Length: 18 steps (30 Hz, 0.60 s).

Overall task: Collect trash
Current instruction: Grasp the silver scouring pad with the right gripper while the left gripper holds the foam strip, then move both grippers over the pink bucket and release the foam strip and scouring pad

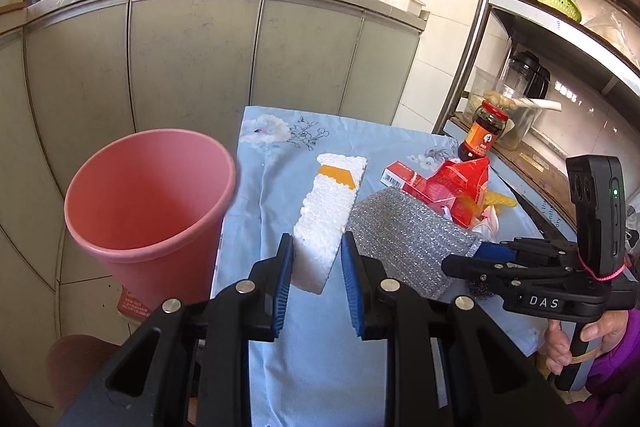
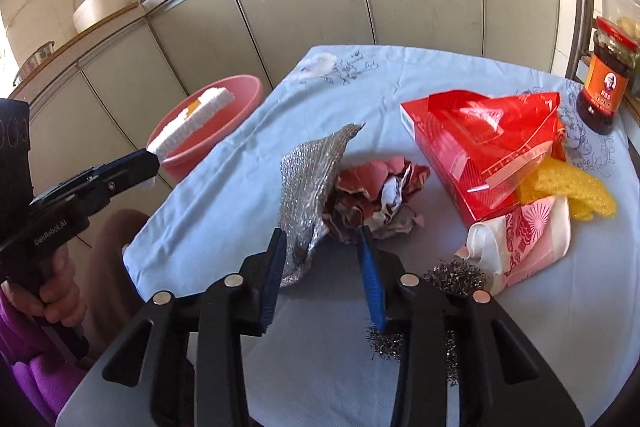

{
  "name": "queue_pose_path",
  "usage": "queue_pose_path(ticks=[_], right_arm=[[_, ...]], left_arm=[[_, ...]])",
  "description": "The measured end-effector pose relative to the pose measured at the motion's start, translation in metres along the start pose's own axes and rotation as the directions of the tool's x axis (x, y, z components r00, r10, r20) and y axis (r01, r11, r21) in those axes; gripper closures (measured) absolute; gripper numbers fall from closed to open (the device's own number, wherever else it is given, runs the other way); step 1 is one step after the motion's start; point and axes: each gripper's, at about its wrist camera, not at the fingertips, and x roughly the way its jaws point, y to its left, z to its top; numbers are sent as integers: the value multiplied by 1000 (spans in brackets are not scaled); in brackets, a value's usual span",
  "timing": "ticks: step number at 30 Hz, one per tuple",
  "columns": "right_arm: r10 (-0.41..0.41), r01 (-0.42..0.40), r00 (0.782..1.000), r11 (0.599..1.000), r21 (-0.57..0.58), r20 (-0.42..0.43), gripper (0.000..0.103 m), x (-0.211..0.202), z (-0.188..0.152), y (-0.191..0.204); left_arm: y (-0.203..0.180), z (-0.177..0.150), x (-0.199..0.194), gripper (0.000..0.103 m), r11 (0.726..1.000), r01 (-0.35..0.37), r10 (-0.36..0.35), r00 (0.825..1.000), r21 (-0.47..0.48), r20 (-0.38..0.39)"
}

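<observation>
While left fingers (image 1: 316, 259) pinch foam (image 1: 328, 211), bin (image 1: 148, 215) beside.

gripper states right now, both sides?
Left gripper: closed on the white foam piece, beside the pink bin.
Right gripper: open, holding nothing, silver scrub cloth between its jaws.

Right gripper (image 2: 320, 259) over a littered blue tablecloth (image 2: 400, 75)

Its jaws stand apart around the edge of a silver mesh cloth (image 2: 308, 183), beside crumpled paper (image 2: 380, 195). Steel wool (image 2: 456, 275), a red carton (image 2: 480, 147), a yellow sponge (image 2: 568, 187) and a sauce jar (image 2: 608, 75) lie rightward. At left, the left gripper (image 2: 150, 157) holds a white foam piece (image 2: 192, 119) over the pink bin (image 2: 240, 95).
</observation>
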Motion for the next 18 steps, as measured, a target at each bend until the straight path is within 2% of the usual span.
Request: queue_pose_path(ticks=[5, 10, 12, 14, 18], right_arm=[[28, -28, 999, 1000, 9, 19, 66, -3, 3, 5], [15, -15, 998, 1000, -8, 58, 67, -14, 5, 13], [-10, 11, 999, 1000, -20, 45, 94, -11, 7, 14], [-11, 12, 999, 1000, -13, 43, 96, -10, 8, 13], [11, -8, 994, 1000, -30, 106, 96, -24, 20, 20]], left_arm=[[7, -2, 5, 79, 1000, -2, 2, 1000, -17, -11], [13, -2, 5, 79, 1000, -5, 5, 1000, -31, -4], [16, -3, 5, 79, 999, -7, 7, 1000, -36, -3], [17, -3, 4, 79, 999, -8, 8, 1000, -39, -1], [22, -3, -1, 79, 999, -35, 36, 999, -37, 22]])
